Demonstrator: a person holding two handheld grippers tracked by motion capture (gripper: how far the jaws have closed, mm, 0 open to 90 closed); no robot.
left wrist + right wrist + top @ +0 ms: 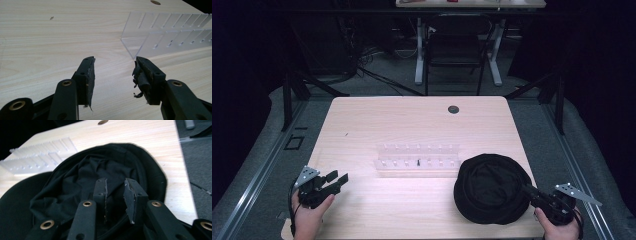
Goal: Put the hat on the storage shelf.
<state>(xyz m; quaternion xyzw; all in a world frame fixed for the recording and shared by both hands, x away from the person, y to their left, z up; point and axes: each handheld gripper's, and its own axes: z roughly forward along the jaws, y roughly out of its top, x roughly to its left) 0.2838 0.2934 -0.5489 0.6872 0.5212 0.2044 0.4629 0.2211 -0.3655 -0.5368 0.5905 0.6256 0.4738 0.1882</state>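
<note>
A black hat (492,187) lies crown down on the right front of the table, its lining (82,182) facing up. My right gripper (528,190) reaches over the hat's near rim from the right. Its jaws (115,197) stand apart above the dark lining, and the pads press on nothing that I can see. My left gripper (337,179) rests low at the table's front left, open, with only bare wood between its jaws (113,75). A clear acrylic rack (417,159) with rows of slots lies mid-table; its near corner (135,47) is just ahead of the left jaws.
The light wooden table (377,120) has a round cable hole (453,109) near its far edge. Grey floor and metal rails (582,180) run along both sides. A chair (454,50) and another desk stand beyond the far edge.
</note>
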